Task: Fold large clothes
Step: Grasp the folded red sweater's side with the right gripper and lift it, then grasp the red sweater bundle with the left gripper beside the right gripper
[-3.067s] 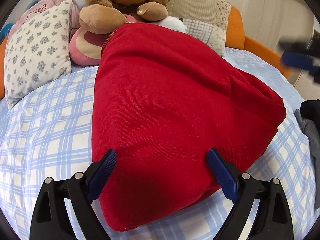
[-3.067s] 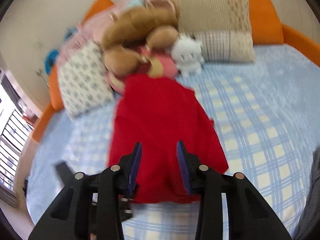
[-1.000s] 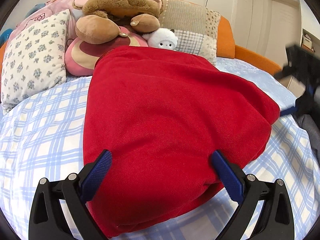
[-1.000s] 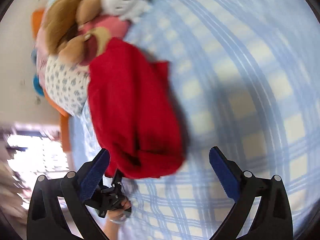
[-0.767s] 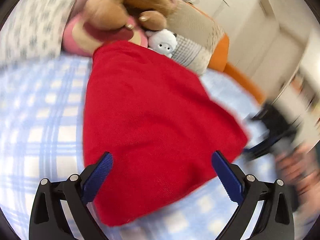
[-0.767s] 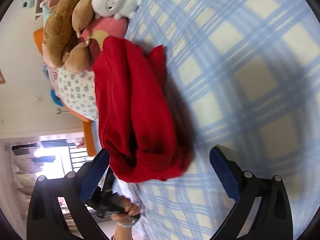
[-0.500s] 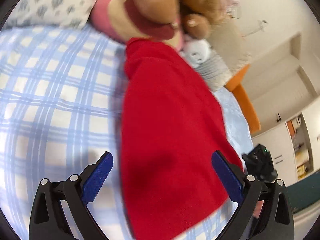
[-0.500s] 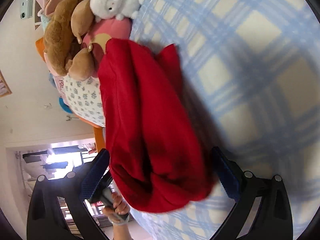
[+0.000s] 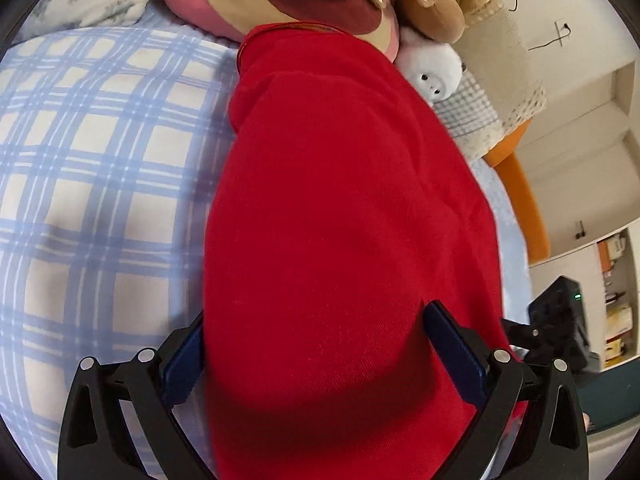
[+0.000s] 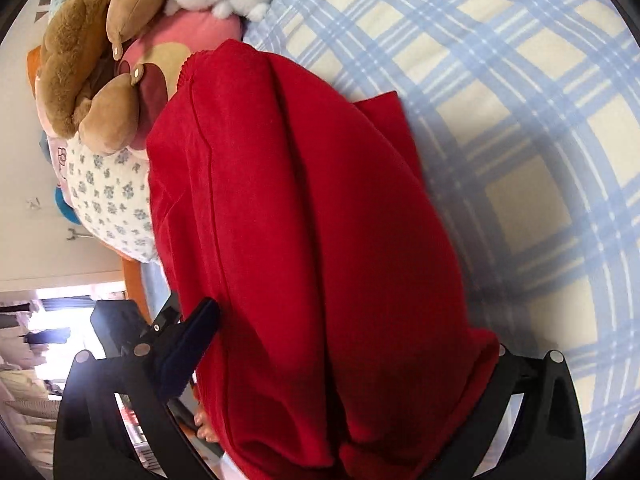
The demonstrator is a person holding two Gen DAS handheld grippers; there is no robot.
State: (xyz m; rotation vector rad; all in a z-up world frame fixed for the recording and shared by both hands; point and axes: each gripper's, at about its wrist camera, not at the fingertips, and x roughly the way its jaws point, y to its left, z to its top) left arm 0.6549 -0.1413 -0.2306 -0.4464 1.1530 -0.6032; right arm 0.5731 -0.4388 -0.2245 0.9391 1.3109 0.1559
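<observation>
Red knit fills the middle of both wrist views: the red garment (image 9: 352, 240) lies folded into a thick bundle on the blue checked bedspread (image 9: 92, 184), its far end against the pink cushion (image 9: 256, 4) and the stuffed toys at the top of the frame. We have the left gripper (image 9: 320, 356) spread wide with the near end of the bundle bulging between its jaws, and the right gripper (image 10: 344, 372) spread the same way from the other side; neither appears to have clamped down. The right finger of the right gripper is buried under cloth at the lower right, so we cannot say for certain how far the fabric sits inside it.

We judge that the step in hand is taking hold of the near end for another fold. To do it well, we should bite through all layers at once, not only the top sheet, keep both grips level with each other, and carry the edge toward the cushion without dragging the lower layers askew.
</observation>
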